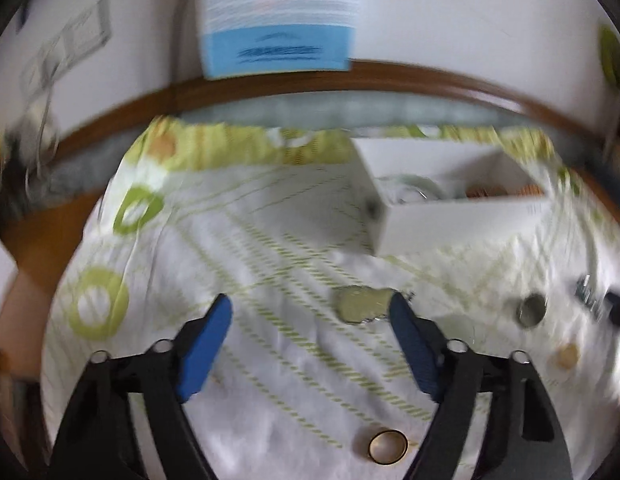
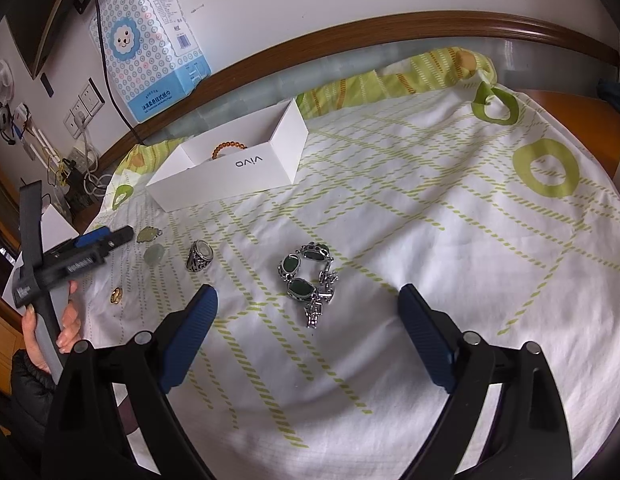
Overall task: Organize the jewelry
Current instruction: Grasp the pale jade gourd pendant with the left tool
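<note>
Jewelry lies scattered on a white and green cloth point(image 2: 389, 208). A silver bracelet with dark green stones point(image 2: 310, 276) sits just ahead of my open right gripper point(image 2: 308, 296), between its blue fingertips. Further left are a silver ring point(image 2: 198, 255), a pale jade stone point(image 2: 155, 254), a pale green pendant point(image 2: 148, 235) and a gold ring point(image 2: 116, 295). My left gripper point(image 1: 310, 312) is open and empty; the pendant point(image 1: 359, 308) lies against the inside of its right fingertip. The gold ring point(image 1: 387, 446) lies below. An open white box point(image 2: 230, 168) holds an amber bead bracelet point(image 2: 230, 147).
A blue tissue pack point(image 2: 150, 40) leans on the wall behind the box. Wall sockets with cables point(image 2: 82, 108) are at far left. A hand point(image 2: 68, 320) holds the left gripper point(image 2: 110, 238). The brown table rim point(image 2: 389, 24) curves behind the cloth. The left wrist view is motion-blurred.
</note>
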Tool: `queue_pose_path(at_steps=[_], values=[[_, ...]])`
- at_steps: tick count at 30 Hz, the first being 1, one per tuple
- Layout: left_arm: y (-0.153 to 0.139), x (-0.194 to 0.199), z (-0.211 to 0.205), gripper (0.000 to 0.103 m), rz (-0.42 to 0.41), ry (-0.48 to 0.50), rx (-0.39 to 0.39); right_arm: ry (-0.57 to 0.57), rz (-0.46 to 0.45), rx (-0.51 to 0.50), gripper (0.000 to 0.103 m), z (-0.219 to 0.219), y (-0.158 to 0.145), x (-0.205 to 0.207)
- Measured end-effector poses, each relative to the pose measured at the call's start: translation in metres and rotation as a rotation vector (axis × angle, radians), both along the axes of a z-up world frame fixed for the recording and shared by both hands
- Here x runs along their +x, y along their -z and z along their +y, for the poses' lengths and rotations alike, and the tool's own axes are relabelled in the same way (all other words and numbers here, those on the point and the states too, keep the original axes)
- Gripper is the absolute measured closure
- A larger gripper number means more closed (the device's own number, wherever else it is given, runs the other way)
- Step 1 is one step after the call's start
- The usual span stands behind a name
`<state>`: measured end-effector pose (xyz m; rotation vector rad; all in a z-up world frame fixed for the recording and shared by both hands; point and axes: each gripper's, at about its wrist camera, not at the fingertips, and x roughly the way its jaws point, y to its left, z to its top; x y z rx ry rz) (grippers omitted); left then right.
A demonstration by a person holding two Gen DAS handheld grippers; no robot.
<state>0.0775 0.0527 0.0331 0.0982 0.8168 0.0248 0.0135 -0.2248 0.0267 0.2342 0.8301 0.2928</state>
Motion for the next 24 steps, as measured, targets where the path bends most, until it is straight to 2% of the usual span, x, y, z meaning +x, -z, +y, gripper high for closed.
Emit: queue_pose_path(at_steps=[2, 5, 9, 10, 12, 14, 21, 24], values=[[0.004, 0.002, -0.010, 0.033, -0.005, 0.045, 0.057, -0.001, 0.000, 0.001, 0.014, 0.000, -0.001, 0.000], [0.012, 0.007, -0.021, 0.033, -0.009, 0.124, 0.166, -0.004, 0.000, 0.006, 0.014, 0.001, -0.001, 0.000], [0.020, 0.015, -0.029, 0.034, 0.015, 0.223, 0.195, -0.002, 0.001, 0.016, 0.014, 0.000, -0.001, 0.001], [0.020, 0.014, -0.031, 0.038, 0.012, 0.236, 0.203, -0.002, 0.000, 0.018, 0.014, 0.000, -0.001, 0.001], [0.020, 0.014, -0.034, 0.049, 0.021, 0.269, 0.181, -0.003, -0.001, 0.021, 0.014, -0.001, -0.001, 0.002], [0.021, 0.013, -0.032, 0.065, 0.033, 0.285, 0.142, -0.001, -0.002, 0.023, 0.014, -0.001, -0.001, 0.002], [0.021, -0.020, -0.038, 0.065, 0.047, 0.332, 0.112, 0.002, -0.002, 0.024, 0.014, -0.002, -0.001, 0.001], [0.021, -0.024, -0.035, 0.062, 0.057, 0.301, 0.100, 0.002, -0.003, 0.023, 0.014, -0.002, -0.001, 0.001]])
